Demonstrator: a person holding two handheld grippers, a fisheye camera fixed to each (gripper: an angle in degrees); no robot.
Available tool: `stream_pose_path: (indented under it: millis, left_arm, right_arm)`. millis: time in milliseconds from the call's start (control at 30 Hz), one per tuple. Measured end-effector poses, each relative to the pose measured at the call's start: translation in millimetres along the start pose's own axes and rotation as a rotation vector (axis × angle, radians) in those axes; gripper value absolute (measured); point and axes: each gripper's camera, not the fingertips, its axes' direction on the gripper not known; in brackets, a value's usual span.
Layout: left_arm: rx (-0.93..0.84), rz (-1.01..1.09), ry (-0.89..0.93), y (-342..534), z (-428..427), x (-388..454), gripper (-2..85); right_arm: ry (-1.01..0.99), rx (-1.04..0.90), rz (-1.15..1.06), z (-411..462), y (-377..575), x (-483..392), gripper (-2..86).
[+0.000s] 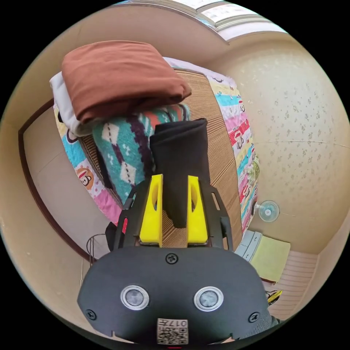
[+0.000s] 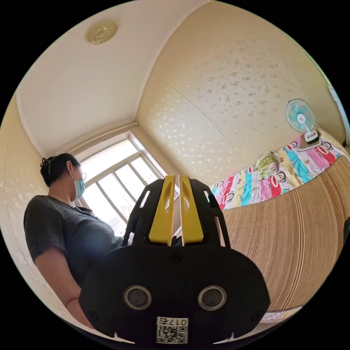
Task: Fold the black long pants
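In the left gripper view, the left gripper (image 1: 175, 182) has its yellow jaws standing apart, with the black long pants (image 1: 179, 160) reaching between them. The pants look already folded into a narrow, thick bundle; one end of it lies between the jaws and the rest stretches away over the slatted mat (image 1: 218, 146) on the bed. Whether either jaw actually presses the cloth I cannot tell (there seems to be a sliver of gap on each side). Beyond the bundle lies a patterned teal blanket (image 1: 120, 149), and on top of that a folded brown cloth (image 1: 116, 76) over something white. A small fan (image 1: 269, 210) stands at the far edge of the bed against the wall.

The fabric reads as soft, light knit, limp rather than stiff, not slippery and not fragile. Folded thick like this it should keep its shape if taken across the whole stack of layers near an end or at the fold; a pinch on the top layer alone would likely peel the fold open.

In the right gripper view, the right gripper (image 2: 175, 178) has its jaws drawn almost together with nothing between them, pointing up toward the window (image 2: 120, 175). A person (image 2: 65, 226) stands beside it, and the mat runs off to one side with the fan at its far end.
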Motion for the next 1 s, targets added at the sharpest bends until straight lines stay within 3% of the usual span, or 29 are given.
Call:
stream_pose_path:
  millis: [233,333,400,500,600,733,767,833,933,1000]
  left_arm:
    - [0.001,-0.096,0.134,-58.3,4.5,6.1,13.3]
    - [0.003,-0.070,0.281,-77.7,1.8,35.9,7.8]
    - [-0.085,0.178,0.460,-96.9,-1.6,97.9,6.7]
    - [-0.276,0.577,0.491,-95.2,-0.4,203.4,6.6]
    - [-0.486,0.941,0.492,-56.6,13.5,297.6,6.7]
    - [-0.870,1.136,0.622,-7.8,55.8,360.4,6.9]
    - [-0.981,1.138,0.748,-1.1,66.8,368.7,4.1]
    - [-1.005,1.012,0.898,-11.5,78.4,367.5,3.7]
    - [-0.834,0.656,0.843,-62.3,96.3,330.2,5.0]
    - [-0.655,0.222,0.796,-106.2,102.0,272.2,9.3]
  right_arm:
    - [-0.124,0.124,-0.009,-35.4,33.2,-24.3,0.9]
    - [-0.133,0.156,0.013,-53.7,48.0,-27.8,0.9]
    - [-0.156,0.206,0.012,-67.9,55.5,-30.9,0.6]
    - [-0.152,0.353,-0.028,-93.0,67.4,-40.7,0.5]
    - [-0.018,0.451,-0.074,-108.1,69.5,-51.3,0.4]
    - [-0.007,0.482,-0.102,-106.3,56.1,-43.5,0.4]
    - [-0.025,0.491,-0.102,-104.4,54.5,-40.1,0.4]
    - [-0.095,0.522,-0.083,-96.5,50.1,-24.4,0.4]
    - [-0.130,0.520,-0.042,-88.3,46.3,-5.8,0.3]
    - [-0.113,0.506,-0.021,-85.7,45.2,2.4,0.3]
